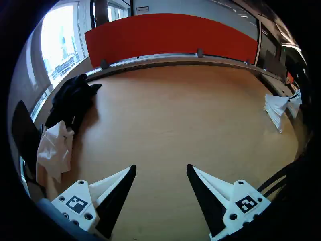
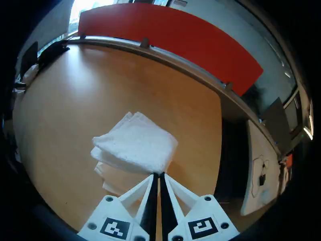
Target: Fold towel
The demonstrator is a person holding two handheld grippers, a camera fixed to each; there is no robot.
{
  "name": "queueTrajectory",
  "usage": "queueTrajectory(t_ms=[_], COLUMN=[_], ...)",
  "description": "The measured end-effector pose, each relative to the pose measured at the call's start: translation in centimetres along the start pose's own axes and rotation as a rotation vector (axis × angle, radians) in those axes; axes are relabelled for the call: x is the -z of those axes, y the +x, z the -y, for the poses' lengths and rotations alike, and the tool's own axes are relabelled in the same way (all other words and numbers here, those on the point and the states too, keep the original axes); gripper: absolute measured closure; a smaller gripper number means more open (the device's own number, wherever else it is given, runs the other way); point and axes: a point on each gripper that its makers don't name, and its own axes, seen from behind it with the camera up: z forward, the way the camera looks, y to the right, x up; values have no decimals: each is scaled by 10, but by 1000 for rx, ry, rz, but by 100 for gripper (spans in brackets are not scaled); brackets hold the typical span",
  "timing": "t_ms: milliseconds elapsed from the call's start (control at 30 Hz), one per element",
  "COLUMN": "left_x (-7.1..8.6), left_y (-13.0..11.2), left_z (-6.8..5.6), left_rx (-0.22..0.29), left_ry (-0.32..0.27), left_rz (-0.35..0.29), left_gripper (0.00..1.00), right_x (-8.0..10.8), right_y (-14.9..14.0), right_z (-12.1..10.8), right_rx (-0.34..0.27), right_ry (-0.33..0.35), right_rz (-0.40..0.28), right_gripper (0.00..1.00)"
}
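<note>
The left gripper (image 1: pixel 160 166) hangs over bare wood with its jaws spread wide and nothing between them, the two dark fingers pointing across the wooden table (image 1: pixel 180 112) toward a red partition (image 1: pixel 172 34) that runs along the far edge. At the left end of the table a black garment (image 1: pixel 72 100) lies in a heap, and just below it sits a crumpled white cloth (image 1: pixel 54 148), touching the dark fabric. A bright window (image 1: pixel 60 44) stands behind that corner. The right gripper (image 2: pixel 159 174) has its jaws pressed together on one corner of the towel (image 2: pixel 136 144) — a white towel already folded into a thick square, several layers showing along its left edge. In the right gripper view the towel sits in the middle of the table, right ahead of the fingertips; whether it rests on the wood or is raised off it I cannot tell. In the left gripper view the same towel (image 1: pixel 276 107) appears far off by the table's right edge, fanned out from the pinch. Past the table edge stands a paler desk (image 2: pixel 261 172).
</note>
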Motion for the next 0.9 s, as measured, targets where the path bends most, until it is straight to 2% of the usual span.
queueTrajectory(t_ms=[667, 900], left_x=[2, 1], left_y=[-2, -2], left_z=[0, -1], left_rx=[-5, -7], left_ry=[3, 4], left_rz=[2, 2], left_gripper=[6, 6], right_x=[-13, -21], right_y=[-23, -39], right_z=[-3, 0], right_rx=[-35, -58], right_ry=[-12, -22], right_rz=[55, 96], right_gripper=[96, 93])
